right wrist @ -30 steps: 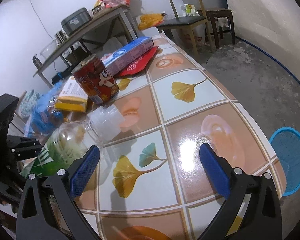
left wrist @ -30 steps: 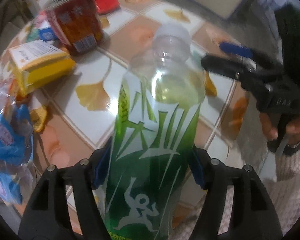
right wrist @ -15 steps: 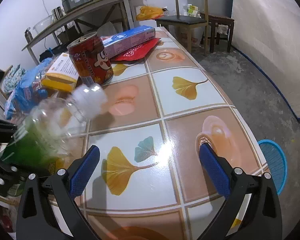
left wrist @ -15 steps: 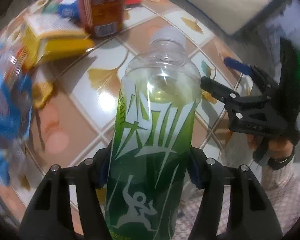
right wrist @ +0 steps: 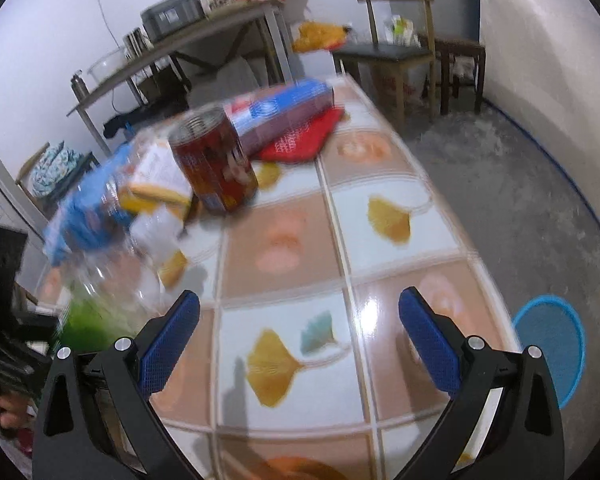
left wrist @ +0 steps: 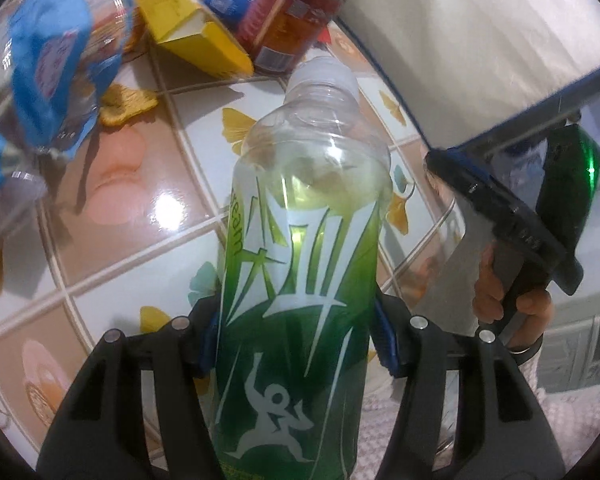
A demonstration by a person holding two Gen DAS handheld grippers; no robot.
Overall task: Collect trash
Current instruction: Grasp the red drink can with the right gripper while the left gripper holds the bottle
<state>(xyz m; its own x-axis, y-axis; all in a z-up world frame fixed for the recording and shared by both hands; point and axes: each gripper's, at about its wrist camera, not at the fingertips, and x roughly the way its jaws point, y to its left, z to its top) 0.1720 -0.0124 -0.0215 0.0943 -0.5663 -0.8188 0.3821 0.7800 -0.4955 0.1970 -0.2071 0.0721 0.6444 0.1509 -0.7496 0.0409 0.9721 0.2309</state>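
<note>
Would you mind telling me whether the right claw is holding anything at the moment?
No, the right claw stands open with only the tiled table showing between its blue pads.

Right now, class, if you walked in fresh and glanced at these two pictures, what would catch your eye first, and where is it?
First, the green-labelled plastic bottle, filling the middle of the left wrist view, clamped in the left gripper above the tiled table. Next, the red can standing upright among boxes and wrappers at the table's far end. The right gripper hangs open over bare tiles, holding nothing.
</note>
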